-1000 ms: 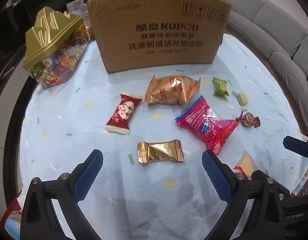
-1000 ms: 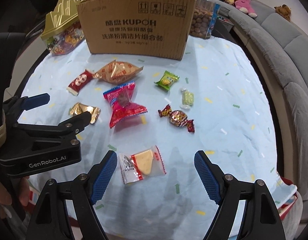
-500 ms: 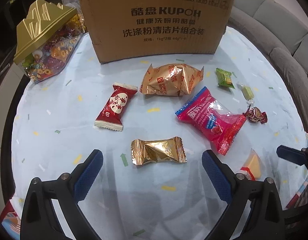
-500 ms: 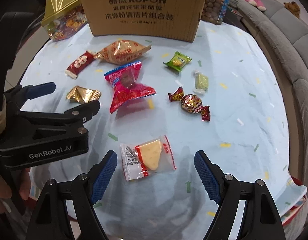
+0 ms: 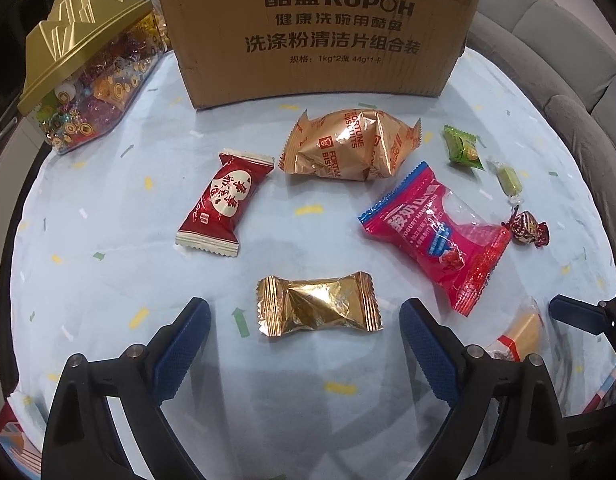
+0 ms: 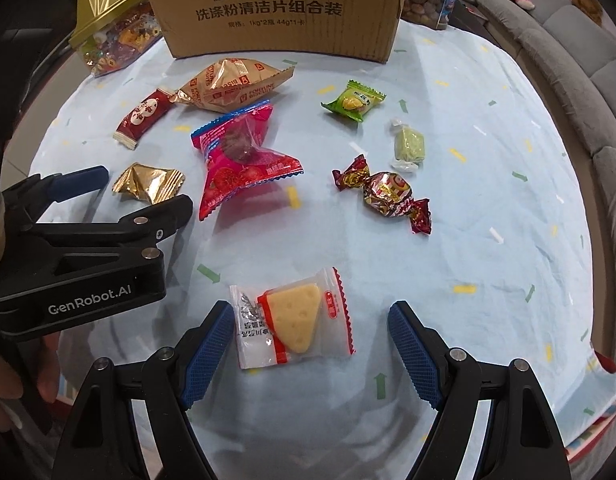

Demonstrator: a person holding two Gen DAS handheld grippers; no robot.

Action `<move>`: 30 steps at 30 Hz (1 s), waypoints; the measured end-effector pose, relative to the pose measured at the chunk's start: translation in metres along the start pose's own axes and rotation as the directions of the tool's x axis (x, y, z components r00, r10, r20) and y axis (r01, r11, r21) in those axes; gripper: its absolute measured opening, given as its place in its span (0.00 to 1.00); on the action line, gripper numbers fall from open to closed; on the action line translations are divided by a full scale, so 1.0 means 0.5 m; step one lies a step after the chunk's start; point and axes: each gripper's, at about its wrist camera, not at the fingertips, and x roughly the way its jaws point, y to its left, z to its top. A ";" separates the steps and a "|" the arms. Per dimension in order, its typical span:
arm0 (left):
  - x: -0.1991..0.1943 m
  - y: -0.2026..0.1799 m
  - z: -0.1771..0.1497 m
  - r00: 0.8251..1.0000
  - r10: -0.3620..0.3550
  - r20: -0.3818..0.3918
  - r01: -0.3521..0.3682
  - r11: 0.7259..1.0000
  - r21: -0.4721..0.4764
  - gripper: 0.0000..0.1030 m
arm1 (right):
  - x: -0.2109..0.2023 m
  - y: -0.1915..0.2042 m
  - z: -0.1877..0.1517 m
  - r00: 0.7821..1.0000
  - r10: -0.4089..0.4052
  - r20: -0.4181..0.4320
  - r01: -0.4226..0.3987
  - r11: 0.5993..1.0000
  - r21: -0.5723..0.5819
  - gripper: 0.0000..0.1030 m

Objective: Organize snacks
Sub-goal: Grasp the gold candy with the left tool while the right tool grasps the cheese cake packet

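Left gripper [image 5: 304,328] released, jaws just narrowing around gold candy [image 5: 317,309], right gripper [image 6: 309,346] released around cheese snack [image 6: 294,318], cardboard box [image 5: 319,28] far on the surface [image 5: 108,272]

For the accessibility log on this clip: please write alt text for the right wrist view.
The right gripper is open around a cheese-wedge snack packet lying on a pale blue tablecloth, not touching it. The left gripper is open around a gold foil packet; more wrapped snacks lie before a cardboard box.
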 end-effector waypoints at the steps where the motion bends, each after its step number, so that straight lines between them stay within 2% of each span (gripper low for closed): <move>1: 0.001 -0.001 0.001 1.000 0.001 0.002 -0.001 1.000 0.002 0.93 | 0.001 -0.001 0.000 1.000 0.000 0.000 0.000 1.000 0.001 0.78; 7: 0.004 0.000 0.006 1.000 -0.004 0.022 0.004 1.000 0.006 0.83 | -0.001 -0.005 0.000 1.000 0.003 0.007 -0.003 1.000 0.011 0.75; 13: -0.011 -0.007 0.007 0.999 -0.009 0.040 0.008 1.000 0.006 0.62 | -0.008 -0.012 0.001 1.000 -0.005 0.021 0.004 1.000 0.020 0.56; 18: -0.017 -0.008 0.002 0.999 -0.005 0.048 0.004 1.000 0.004 0.53 | -0.012 -0.010 0.003 1.000 -0.002 0.023 0.001 1.000 0.014 0.46; 22: -0.022 -0.012 0.000 0.998 -0.007 0.055 0.006 1.000 0.013 0.39 | -0.013 -0.005 0.004 1.000 0.005 0.025 -0.005 1.000 0.009 0.39; 30: -0.029 -0.014 -0.003 0.998 -0.007 0.056 0.006 1.000 0.012 0.36 | -0.021 -0.006 0.006 0.999 0.006 0.036 -0.006 1.000 0.010 0.29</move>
